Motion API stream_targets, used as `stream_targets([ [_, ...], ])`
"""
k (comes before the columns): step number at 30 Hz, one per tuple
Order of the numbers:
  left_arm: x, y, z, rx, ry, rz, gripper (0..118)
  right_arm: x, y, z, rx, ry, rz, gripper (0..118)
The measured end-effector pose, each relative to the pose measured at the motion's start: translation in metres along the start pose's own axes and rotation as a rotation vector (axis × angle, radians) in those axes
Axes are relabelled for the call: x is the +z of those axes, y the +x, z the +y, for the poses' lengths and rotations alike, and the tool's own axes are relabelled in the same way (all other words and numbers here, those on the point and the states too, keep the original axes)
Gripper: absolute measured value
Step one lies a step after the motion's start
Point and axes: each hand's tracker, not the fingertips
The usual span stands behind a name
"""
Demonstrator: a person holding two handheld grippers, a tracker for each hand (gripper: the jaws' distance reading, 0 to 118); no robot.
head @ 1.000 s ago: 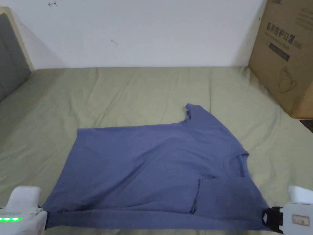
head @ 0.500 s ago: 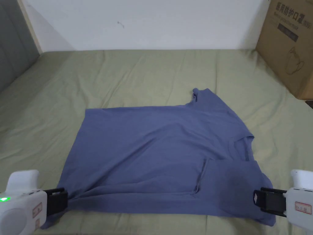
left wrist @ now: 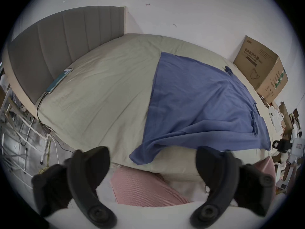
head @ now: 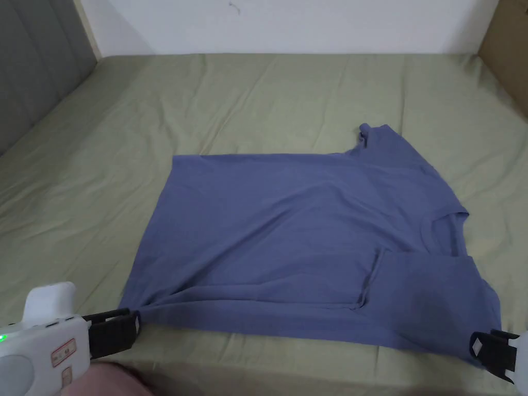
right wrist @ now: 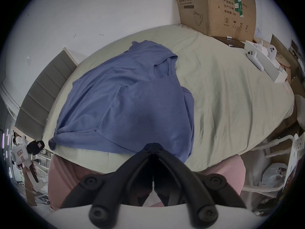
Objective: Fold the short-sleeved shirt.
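A blue short-sleeved shirt [head: 309, 232] lies spread on the green bed [head: 258, 98], collar to the right, with its near sleeve folded in over the chest. My left gripper [head: 133, 323] is at the shirt's near left corner. In the left gripper view it [left wrist: 152, 151] stands wide open, and the loose corner [left wrist: 142, 156] droops over the bed edge just beyond it. My right gripper [head: 477, 346] is at the near right corner. In its own view the jaws [right wrist: 153, 144] are pressed together right at the shirt's [right wrist: 123, 100] near hem.
A large cardboard box [right wrist: 214, 9] stands on the bed's far right corner, beside a white tray with controllers [right wrist: 254, 57]. A grey padded headboard [head: 36, 67] runs along the left. The person's pink clothing [left wrist: 140, 188] is right below the near bed edge.
The shirt's near edge, held taut by both grippers a second ago, now rests on the bed. My left gripper has opened and let go of its corner. The head camera has tilted down.
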Motion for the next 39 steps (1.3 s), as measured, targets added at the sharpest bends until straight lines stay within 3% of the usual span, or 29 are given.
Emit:
stream_targets([
  [3, -0.021, 0.009, 0.006, -0.060, -0.038, 0.020, 108, -0.003, 0.001, -0.002, -0.006, -0.014, 0.007, 0],
  [4, -0.036, 0.001, 0.007, -0.066, -0.049, 0.024, 93, -0.005, 0.003, -0.003, -0.007, -0.023, 0.006, 0],
  [5, -0.040, 0.001, 0.009, -0.056, -0.048, 0.021, 61, -0.006, 0.004, -0.004, -0.006, -0.028, 0.001, 0],
  [6, -0.046, -0.001, 0.010, -0.035, -0.061, 0.023, 16, -0.006, 0.004, -0.005, -0.008, -0.032, 0.000, 0],
  [7, -0.052, -0.002, 0.009, -0.009, -0.086, 0.040, 0, -0.006, 0.006, -0.007, -0.015, -0.038, 0.001, 0],
  [9, -0.053, -0.004, 0.007, -0.007, -0.097, -0.016, 0, -0.005, 0.011, -0.010, -0.032, -0.044, 0.007, 0],
  [15, -0.036, 0.003, 0.009, -0.008, -0.084, -0.006, 0, 0.005, 0.013, -0.001, -0.026, -0.009, -0.013, 3],
  [17, -0.031, 0.002, 0.010, -0.009, -0.079, -0.011, 0, 0.005, 0.012, 0.007, 0.002, 0.002, -0.024, 56],
  [18, -0.031, 0.004, 0.011, -0.012, -0.079, -0.012, 0, 0.002, 0.012, 0.012, 0.028, -0.015, -0.021, 73],
  [19, -0.030, 0.006, 0.012, -0.017, -0.074, -0.011, 0, -0.002, 0.010, 0.014, 0.046, -0.030, -0.025, 73],
  [23, -0.027, 0.007, 0.012, -0.038, -0.068, -0.006, 0, -0.027, 0.009, 0.018, 0.101, -0.090, -0.032, 72],
  [24, -0.028, 0.004, 0.012, -0.039, -0.069, -0.006, 0, -0.035, 0.011, 0.016, 0.093, -0.110, -0.035, 66],
  [25, -0.029, 0.004, 0.012, -0.039, -0.076, -0.003, 0, -0.039, 0.012, 0.013, 0.084, -0.113, -0.033, 16],
  [26, -0.029, 0.004, 0.012, -0.039, -0.080, -0.002, 0, -0.043, 0.014, 0.006, 0.082, -0.177, -0.061, 0],
  [27, -0.029, 0.004, 0.012, -0.035, -0.082, 0.000, 0, -0.041, 0.014, 0.006, 0.059, -0.126, -0.066, 0],
  [34, -0.016, 0.002, 0.021, -0.033, -0.075, 0.000, 0, -0.005, 0.009, 0.022, 0.102, -0.074, -0.049, 0],
  [39, -0.013, 0.004, 0.057, -0.026, -0.038, -0.008, 0, 0.005, 0.011, 0.067, 0.049, 0.005, 0.014, 0],
])
